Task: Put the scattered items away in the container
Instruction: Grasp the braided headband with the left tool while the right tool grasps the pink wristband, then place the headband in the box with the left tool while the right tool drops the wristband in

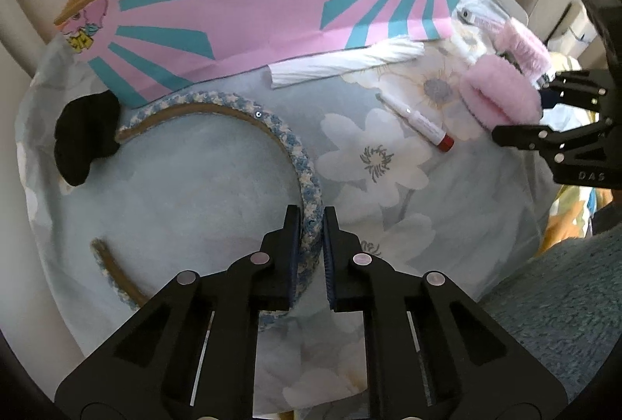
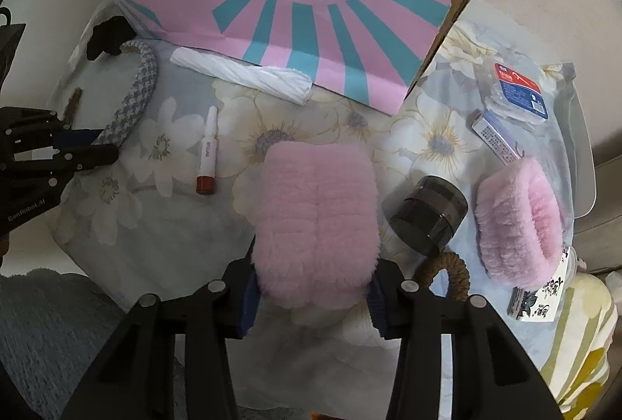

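Note:
A blue-and-white woven headband (image 1: 248, 117) curves across the floral sheet, and my left gripper (image 1: 311, 222) is shut on its right arm. My right gripper (image 2: 315, 264) is shut on a pink fluffy wristband (image 2: 315, 210), whose pile bulges above the pads; the left wrist view shows the same right gripper (image 1: 532, 105) at the far right. The pink-and-teal cardboard box (image 2: 295, 43) stands open just behind both. In front of it lie a white twisted roll (image 2: 241, 70) and a white tube with a red cap (image 2: 208, 155).
A second pink fluffy band (image 2: 517, 222), a dark round jar (image 2: 427, 214), a brown hair tie (image 2: 447, 272), a small carton (image 2: 497, 138) and a blue-and-red packet (image 2: 517, 93) lie at the right. A black cloth item (image 1: 85, 136) sits beside the box's left corner.

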`<state>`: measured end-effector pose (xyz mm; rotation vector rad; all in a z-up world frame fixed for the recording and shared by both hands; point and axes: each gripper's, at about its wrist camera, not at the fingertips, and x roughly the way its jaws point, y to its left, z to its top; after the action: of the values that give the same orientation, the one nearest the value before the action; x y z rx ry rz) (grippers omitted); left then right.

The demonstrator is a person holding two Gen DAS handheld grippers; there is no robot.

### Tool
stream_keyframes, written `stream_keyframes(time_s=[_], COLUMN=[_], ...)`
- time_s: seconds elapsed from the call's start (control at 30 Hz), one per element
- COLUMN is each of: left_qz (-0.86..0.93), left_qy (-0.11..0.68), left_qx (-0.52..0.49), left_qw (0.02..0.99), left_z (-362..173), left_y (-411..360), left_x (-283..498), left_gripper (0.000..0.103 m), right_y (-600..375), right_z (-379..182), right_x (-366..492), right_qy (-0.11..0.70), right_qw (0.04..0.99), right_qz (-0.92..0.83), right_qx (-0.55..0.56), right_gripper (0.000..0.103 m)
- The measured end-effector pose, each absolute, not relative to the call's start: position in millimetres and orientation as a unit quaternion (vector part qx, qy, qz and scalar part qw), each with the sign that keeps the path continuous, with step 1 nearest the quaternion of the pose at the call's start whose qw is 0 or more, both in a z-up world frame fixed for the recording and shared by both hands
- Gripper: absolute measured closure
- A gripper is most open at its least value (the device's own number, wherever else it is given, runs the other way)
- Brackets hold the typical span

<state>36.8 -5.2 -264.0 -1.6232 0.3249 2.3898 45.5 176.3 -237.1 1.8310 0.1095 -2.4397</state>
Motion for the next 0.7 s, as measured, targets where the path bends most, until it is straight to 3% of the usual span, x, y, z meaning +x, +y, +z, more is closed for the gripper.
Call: stream_keyframes(time_s=[0.3, 0.7], left_qz=[0.84, 0.861], left_qy=[0.059, 0.063], left_qx=[-0.527, -0.487], left_qw=[0.112, 0.135], left_z=[-235.5, -181.7], left_y=[-21.8, -14.1], left_x=[36.4, 38.6], left_gripper=[0.094, 0.094], right_y=[180.2, 188.6], right_z=[-227.5, -201.7], right_x=[47.7, 52.2], right_qy=[0.023, 0.009], right_qw=[0.044, 0.034], right_qz=[-0.808, -0.826], right_qx=[0.587, 0.563], right_gripper=[0.061, 0.061])
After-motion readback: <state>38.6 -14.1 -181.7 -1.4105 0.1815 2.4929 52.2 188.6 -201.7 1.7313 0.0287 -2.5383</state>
